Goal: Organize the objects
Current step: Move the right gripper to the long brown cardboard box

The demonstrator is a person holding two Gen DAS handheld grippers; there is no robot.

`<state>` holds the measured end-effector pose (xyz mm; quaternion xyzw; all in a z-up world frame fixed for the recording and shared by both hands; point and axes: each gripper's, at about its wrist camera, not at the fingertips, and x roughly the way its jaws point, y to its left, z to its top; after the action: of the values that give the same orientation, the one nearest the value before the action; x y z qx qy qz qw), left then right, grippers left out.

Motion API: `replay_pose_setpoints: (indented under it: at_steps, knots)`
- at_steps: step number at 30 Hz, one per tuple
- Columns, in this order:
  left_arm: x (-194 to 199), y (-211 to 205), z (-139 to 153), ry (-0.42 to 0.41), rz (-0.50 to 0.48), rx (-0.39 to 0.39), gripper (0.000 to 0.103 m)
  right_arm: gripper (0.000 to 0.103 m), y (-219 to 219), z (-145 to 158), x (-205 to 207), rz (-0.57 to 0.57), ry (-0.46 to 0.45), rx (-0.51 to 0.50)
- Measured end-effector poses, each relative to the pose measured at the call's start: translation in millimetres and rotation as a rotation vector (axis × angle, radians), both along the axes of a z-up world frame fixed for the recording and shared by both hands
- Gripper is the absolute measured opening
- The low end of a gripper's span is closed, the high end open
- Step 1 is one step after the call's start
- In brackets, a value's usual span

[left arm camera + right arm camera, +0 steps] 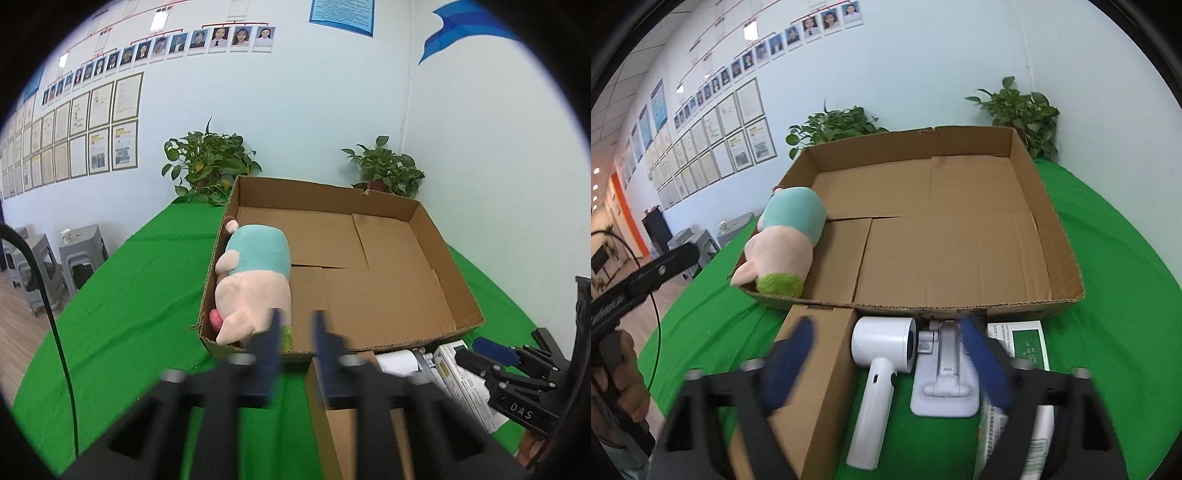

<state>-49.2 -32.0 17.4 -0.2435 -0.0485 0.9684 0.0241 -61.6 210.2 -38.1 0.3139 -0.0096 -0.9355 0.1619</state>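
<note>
A shallow cardboard tray (424, 218) (1063, 258) stands on the green table. A pink and teal plush pig (255, 280) (783, 240) lies inside along its left wall. My left gripper (297, 325) is open and empty, its blurred blue fingers just over the tray's near edge beside the plush. My right gripper (890, 354) is open and empty above a white hair dryer (882, 369) and a grey-white hinged bracket (945, 384) on the table before the tray. A green and white box (1019, 347) (465, 384) lies to their right. The right gripper also shows in the left wrist view (480, 354).
A smaller brown cardboard box (820, 369) (347, 435) sits in front of the tray, left of the dryer. Two potted plants (210, 162) (388, 170) stand behind the tray by the wall. Grey stools (81, 254) stand left of the table.
</note>
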Motion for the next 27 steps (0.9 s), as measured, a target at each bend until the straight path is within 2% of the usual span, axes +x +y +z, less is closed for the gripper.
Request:
replay_pose_setpoints:
  at_steps: [1, 2, 3, 4, 5, 6, 7, 8, 14, 18, 22, 27]
  knots:
    - [3.4, 4.7, 1.8, 0.011, 0.002, -0.005, 0.007, 0.024, -0.7, 0.0, 6.1, 0.000, 0.012, 0.021]
    - [7.5, 8.9, 4.3, 0.026, -0.003, -0.005, 0.007, 0.023, -0.4, 0.2, 11.5, 0.006, 0.018, 0.031]
    - [11.1, 12.7, 6.7, 0.041, -0.011, -0.006, 0.013, 0.023, -0.7, 1.3, 16.3, 0.015, 0.024, 0.037]
    - [13.2, 15.9, 8.6, 0.045, -0.012, -0.012, 0.025, 0.024, 1.2, 2.5, 23.4, 0.017, 0.037, 0.039]
    - [14.3, 18.6, 10.3, 0.041, -0.013, -0.016, 0.071, 0.034, 3.7, 4.1, 29.9, 0.015, 0.048, 0.040]
    - [16.1, 19.0, 11.3, 0.038, -0.022, -0.003, 0.103, 0.066, 4.3, 5.8, 32.6, 0.014, 0.051, 0.037]
    - [19.2, 18.1, 12.4, 0.051, -0.033, 0.024, 0.102, 0.087, 8.9, 7.4, 38.2, 0.012, 0.057, 0.017]
    - [22.9, 16.2, 13.7, 0.071, -0.047, 0.059, 0.102, 0.101, 13.5, 8.7, 40.9, 0.006, 0.069, -0.005]
    - [23.2, 6.5, 14.7, 0.027, -0.062, 0.100, 0.102, 0.103, 26.7, 11.7, 58.5, -0.006, 0.061, -0.050]
    - [27.5, 1.9, 9.4, 0.011, -0.078, 0.112, 0.102, 0.103, 18.6, 11.5, 69.3, 0.031, 0.036, -0.063]
    - [22.3, 3.8, -5.8, -0.068, -0.120, 0.100, 0.102, 0.103, 7.7, 9.6, 80.5, 0.098, -0.013, -0.082]
    - [17.5, -8.4, -18.8, -0.105, -0.151, 0.200, 0.102, 0.103, -4.9, 3.7, 84.5, 0.115, -0.067, -0.037]
